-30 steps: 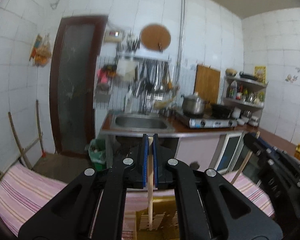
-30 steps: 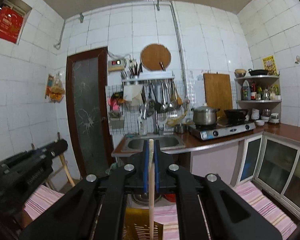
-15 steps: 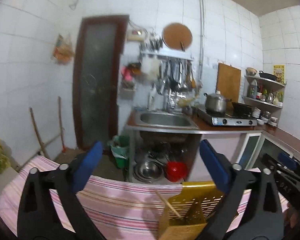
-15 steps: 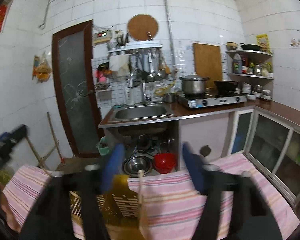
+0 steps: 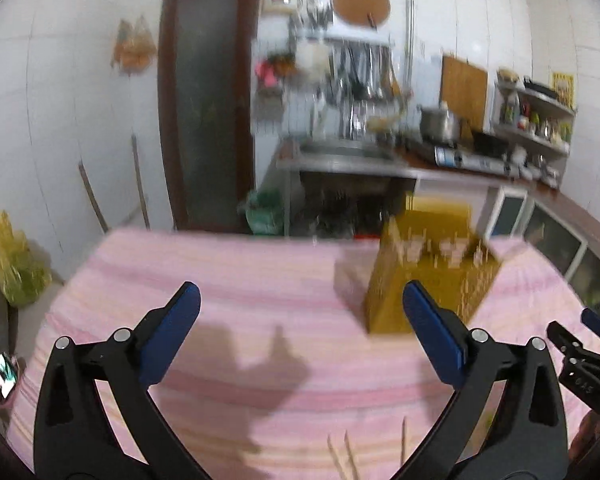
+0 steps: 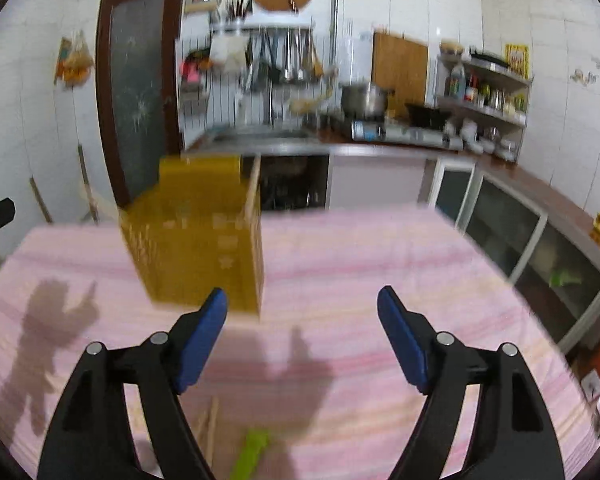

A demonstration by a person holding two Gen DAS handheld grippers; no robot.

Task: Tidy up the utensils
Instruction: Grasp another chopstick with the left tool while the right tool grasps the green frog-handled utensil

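Holder: the yellow slotted plastic utensil holder (image 5: 432, 276) stands upright on the far part of the pink striped tablecloth (image 5: 240, 280); in the right wrist view it (image 6: 196, 248) sits just beyond the left finger of that tool.
Contents: pale wooden sticks, probably chopsticks (image 5: 396, 236), lean inside it with their tips above the rim; blur hides how many. One (image 6: 253, 188) leans against the holder's right corner.
Loose utensils: more wooden chopsticks (image 5: 348, 456) lie flat on the cloth at the near edge, well apart from the holder. A green plastic utensil handle (image 6: 252, 454) lies beside them, its head out of frame. They appear to be what is left to sort.
Left gripper (image 5: 300, 320): jaws spread as wide as they go, nothing between the blue pads, tilted down toward the cloth.
Right gripper (image 6: 302, 316): jaws have just been opening and stand wide, nothing between them; it (image 5: 580, 364) also shows at the left view's right edge.
Why so: both tools look free and angled toward the near pile, likely for the next pick.
Surroundings: a steel kitchen sink (image 6: 260, 136) and gas stove (image 6: 396, 130) line the back wall.
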